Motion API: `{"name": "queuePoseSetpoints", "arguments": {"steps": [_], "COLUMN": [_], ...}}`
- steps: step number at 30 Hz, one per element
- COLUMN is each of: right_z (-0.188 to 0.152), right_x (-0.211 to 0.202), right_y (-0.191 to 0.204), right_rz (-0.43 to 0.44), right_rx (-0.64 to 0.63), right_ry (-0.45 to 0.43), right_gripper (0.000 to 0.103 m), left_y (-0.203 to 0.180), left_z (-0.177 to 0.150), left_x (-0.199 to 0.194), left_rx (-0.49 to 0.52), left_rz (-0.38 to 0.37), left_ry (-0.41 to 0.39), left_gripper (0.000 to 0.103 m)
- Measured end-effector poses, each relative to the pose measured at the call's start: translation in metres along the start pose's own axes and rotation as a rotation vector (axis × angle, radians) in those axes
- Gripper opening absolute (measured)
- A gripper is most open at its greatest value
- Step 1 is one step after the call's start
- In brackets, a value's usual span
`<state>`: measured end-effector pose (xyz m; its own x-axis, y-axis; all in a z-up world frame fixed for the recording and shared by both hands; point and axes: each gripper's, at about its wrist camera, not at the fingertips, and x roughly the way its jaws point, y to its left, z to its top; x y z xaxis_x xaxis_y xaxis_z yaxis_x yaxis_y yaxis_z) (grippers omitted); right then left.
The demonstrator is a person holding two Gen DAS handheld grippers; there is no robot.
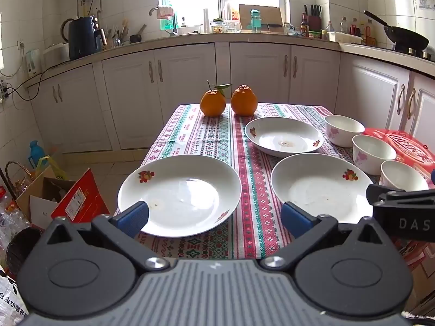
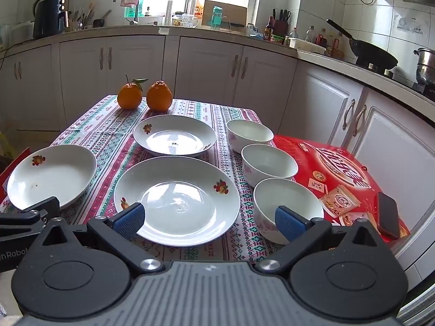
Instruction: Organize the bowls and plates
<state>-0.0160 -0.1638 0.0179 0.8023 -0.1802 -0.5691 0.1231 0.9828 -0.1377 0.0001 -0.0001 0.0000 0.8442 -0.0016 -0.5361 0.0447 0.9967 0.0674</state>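
Both left tongs (image 1: 214, 216) and right tongs (image 2: 210, 221) spread, empty, at desk's near edge; plates (image 2: 176, 199) unstacked, bowls (image 2: 269, 164) lined along right edge.

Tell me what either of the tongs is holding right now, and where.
Nothing. Left tongs and right tongs are both open above the plates, gripping nothing.

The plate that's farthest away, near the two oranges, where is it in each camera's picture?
Left wrist: the far plate sits right of centre, behind the near right plate.
Right wrist: the far plate sits left of centre, behind the near middle plate.
Shared landmark: the two oranges stand just beyond it in both.
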Motion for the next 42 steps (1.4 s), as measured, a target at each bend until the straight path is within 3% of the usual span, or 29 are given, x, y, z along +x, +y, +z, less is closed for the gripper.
{"name": "queuePoseSetpoints", "arguments": {"steps": [42], "right_z": [0.0043], "right_x": [-0.0009], "right_y": [-0.0020], "right_rz": [-0.007], "right_rx": [0.006], "right_ry": [-0.001], "right_gripper": [0.103], "left_y": [-0.0014], "left_z": [0.0030], "left_x": [-0.0018], "left_rx": [-0.008], "left_rz": [-0.009], "left_ry": [0.001], "left_gripper": [0.102]}}
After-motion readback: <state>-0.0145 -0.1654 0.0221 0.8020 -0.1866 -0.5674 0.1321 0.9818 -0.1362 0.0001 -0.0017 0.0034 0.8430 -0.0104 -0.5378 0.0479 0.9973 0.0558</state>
